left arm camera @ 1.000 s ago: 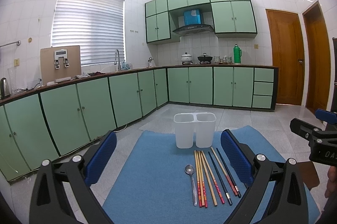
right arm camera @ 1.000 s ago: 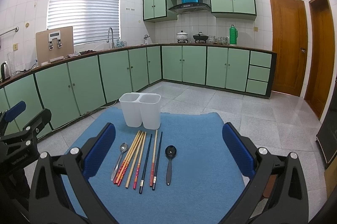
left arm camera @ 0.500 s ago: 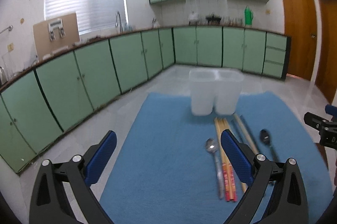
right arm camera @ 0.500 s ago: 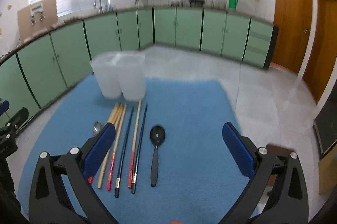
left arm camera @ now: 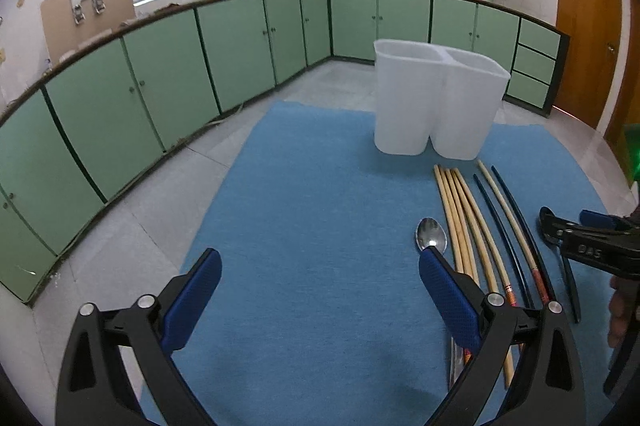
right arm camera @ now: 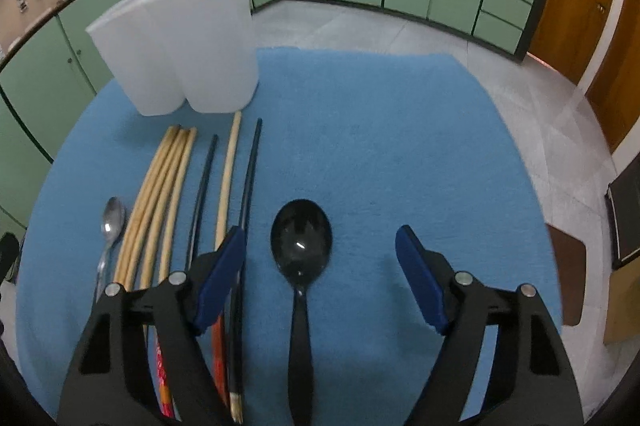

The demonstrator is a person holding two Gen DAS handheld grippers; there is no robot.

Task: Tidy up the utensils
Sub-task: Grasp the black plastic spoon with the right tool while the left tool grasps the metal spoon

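Observation:
A white two-compartment holder [left arm camera: 436,102] [right arm camera: 180,38] stands at the far side of a blue mat [left arm camera: 312,194] [right arm camera: 380,130]. In front of it lie several chopsticks [left arm camera: 472,226] [right arm camera: 168,186], a metal spoon [left arm camera: 431,236] [right arm camera: 113,218] and a black spoon [right arm camera: 301,238]. My right gripper [right arm camera: 320,266] hovers low over the black spoon. The spoon's bowl lies between the closing jaws, and the pads do not touch it. My left gripper [left arm camera: 320,286] stands open over bare mat, its right pad just above the metal spoon's handle. The left wrist view catches the right gripper [left arm camera: 592,246] at its right edge.
Green cabinets [left arm camera: 224,66] line the far walls beyond the tiled floor [right arm camera: 400,30]. Brown doors [left arm camera: 584,26] stand at the right. A brown board [right arm camera: 564,282] and a black object [right arm camera: 624,218] lie right of the mat.
Both grippers have come down and forward over the mat and now tilt more steeply. The right jaws have narrowed around the black spoon's bowl. The left jaws have kept their width.

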